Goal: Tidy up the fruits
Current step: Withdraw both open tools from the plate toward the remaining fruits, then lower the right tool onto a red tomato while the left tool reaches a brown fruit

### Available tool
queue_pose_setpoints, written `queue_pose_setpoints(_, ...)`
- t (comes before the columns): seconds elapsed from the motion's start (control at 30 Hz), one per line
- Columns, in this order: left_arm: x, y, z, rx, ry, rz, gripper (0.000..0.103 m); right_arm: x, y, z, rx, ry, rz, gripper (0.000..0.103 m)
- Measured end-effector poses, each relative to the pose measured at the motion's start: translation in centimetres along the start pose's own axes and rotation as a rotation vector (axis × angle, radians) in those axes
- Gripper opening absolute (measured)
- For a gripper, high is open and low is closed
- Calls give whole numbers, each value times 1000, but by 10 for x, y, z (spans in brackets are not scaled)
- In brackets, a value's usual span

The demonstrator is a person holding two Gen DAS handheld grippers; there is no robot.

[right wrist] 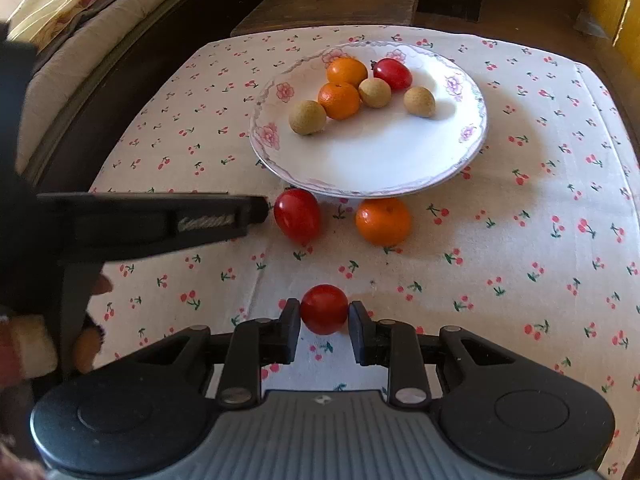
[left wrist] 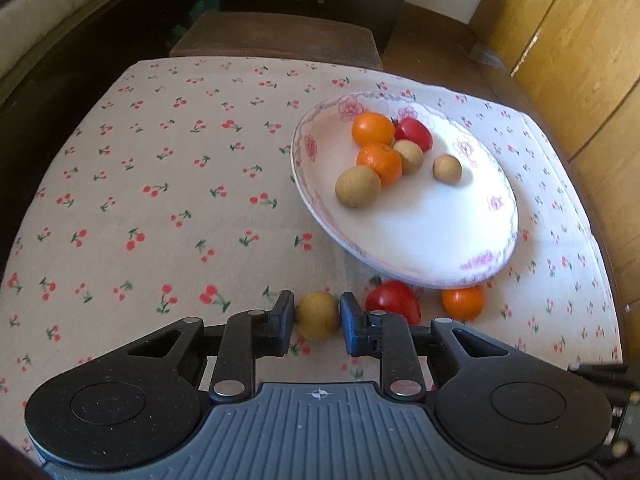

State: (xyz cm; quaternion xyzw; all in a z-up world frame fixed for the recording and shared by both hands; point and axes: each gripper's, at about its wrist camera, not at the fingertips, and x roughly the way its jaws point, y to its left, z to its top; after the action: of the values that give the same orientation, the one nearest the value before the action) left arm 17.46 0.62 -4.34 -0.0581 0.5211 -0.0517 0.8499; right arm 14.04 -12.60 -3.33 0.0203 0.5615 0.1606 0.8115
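Note:
My left gripper (left wrist: 317,314) is shut on a round tan fruit (left wrist: 317,316), low over the cherry-print tablecloth (left wrist: 160,180). Just right of it lie a loose red fruit (left wrist: 394,300) and a loose orange (left wrist: 463,301), both against the near rim of a white flowered plate (left wrist: 420,220). The plate holds two oranges, one red fruit and three tan fruits. In the right wrist view my right gripper (right wrist: 324,310) is shut on another red fruit (right wrist: 324,309), nearer than the plate (right wrist: 372,160). The left gripper's finger (right wrist: 160,220) reaches in from the left and hides its tan fruit there.
A dark wooden stool (left wrist: 276,36) stands past the table's far edge, with a dark cabinet behind it. A cushioned sofa (right wrist: 80,40) runs along the left. Light wooden cupboard doors (left wrist: 580,60) stand on the right. A person's hand (right wrist: 24,344) holds the left gripper.

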Motion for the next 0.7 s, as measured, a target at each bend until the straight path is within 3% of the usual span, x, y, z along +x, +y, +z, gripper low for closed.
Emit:
queue_pose_setpoints(0.4, -33, -4, -37, 88, 31, -32, 32, -19, 7, -20, -21, 6, 1, 28)
queue_pose_setpoints(0.7, -31, -11, -54, 123, 66, -40, 34, -17, 9, -28, -46, 30, -44, 28)
